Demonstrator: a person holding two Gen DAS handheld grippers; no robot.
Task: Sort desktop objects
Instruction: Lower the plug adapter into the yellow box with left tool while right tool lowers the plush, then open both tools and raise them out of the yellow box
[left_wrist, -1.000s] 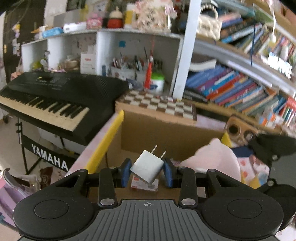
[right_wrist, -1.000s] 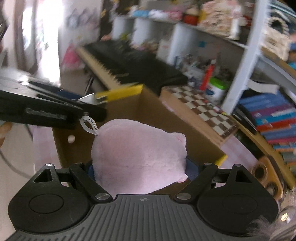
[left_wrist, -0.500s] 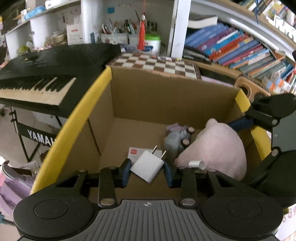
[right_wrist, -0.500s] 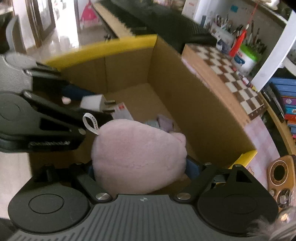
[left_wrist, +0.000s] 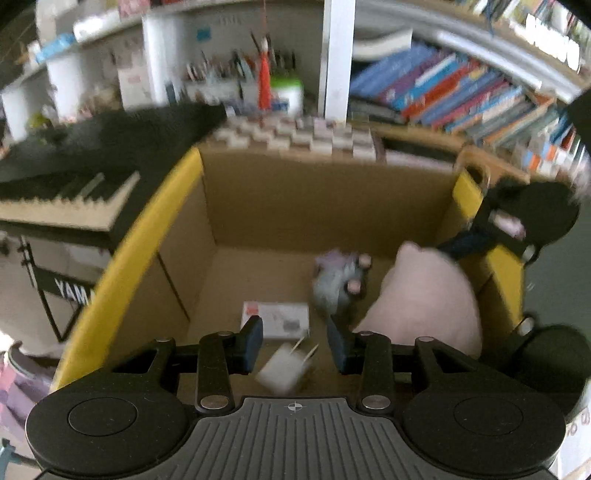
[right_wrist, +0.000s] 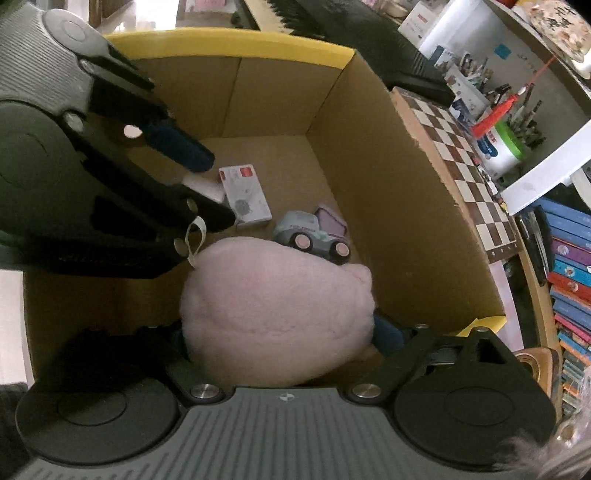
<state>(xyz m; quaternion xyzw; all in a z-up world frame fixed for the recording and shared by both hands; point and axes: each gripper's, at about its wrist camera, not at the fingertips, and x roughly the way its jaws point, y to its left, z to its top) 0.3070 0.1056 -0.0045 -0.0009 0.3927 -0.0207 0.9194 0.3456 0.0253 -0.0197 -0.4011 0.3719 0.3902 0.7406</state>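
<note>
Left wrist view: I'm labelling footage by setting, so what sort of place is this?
Probably a home study or playroom: packed bookshelves, a Yamaha keyboard, and a chessboard.

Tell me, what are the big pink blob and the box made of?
The pink plush toy looks like soft, fuzzy fabric with stuffing inside: its surface is fluffy and it bulges between the right gripper's fingers. The box looks like brown cardboard: matte, flat walls with fold creases, and yellow along the top edges, maybe tape.
</note>
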